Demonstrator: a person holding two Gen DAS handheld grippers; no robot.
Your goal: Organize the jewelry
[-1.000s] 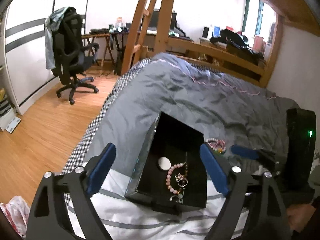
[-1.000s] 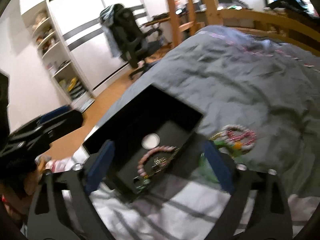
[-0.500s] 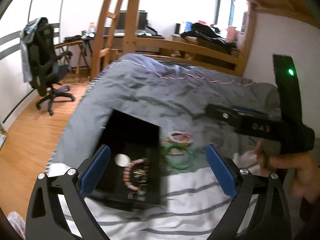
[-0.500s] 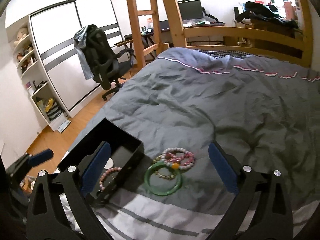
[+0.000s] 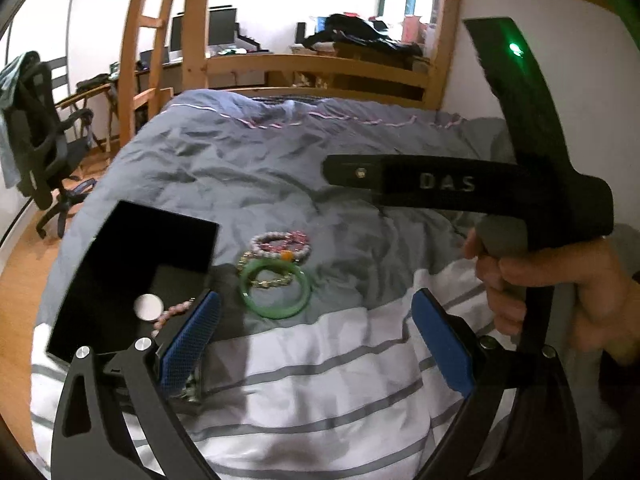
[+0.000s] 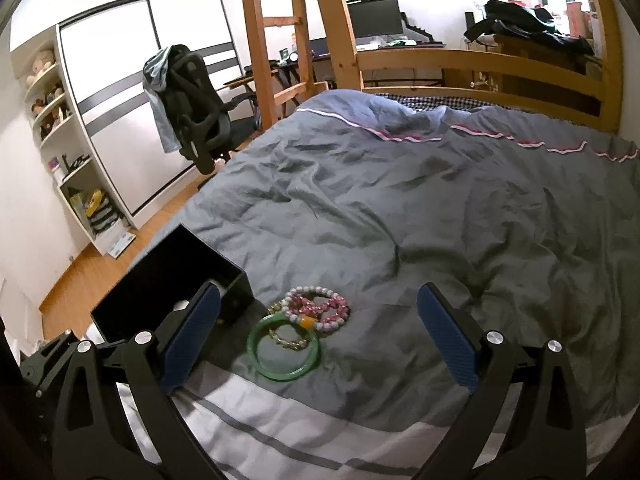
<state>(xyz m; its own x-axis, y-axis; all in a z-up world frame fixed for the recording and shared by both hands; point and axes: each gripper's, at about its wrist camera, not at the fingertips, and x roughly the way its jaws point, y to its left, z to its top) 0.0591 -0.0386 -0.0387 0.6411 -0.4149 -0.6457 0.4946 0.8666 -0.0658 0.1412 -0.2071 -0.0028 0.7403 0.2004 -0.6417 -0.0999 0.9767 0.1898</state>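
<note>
A black open box lies on the bed at the left, with a white round piece and a pink bead bracelet inside. Right of it on the grey duvet lie a green bangle, a gold chain and pink and white bead bracelets. My left gripper is open and empty, near the bangle. My right gripper is open and empty, above the jewelry pile; its body shows in the left wrist view.
The grey duvet covers the bed, with a white striped sheet at the near edge. A wooden bed frame and ladder stand behind. An office chair and a shelf unit stand on the wood floor at the left.
Both grippers have swung right from over the box, so the jewelry pile on the duvet now lies between the fingers. Both stay open and empty.
</note>
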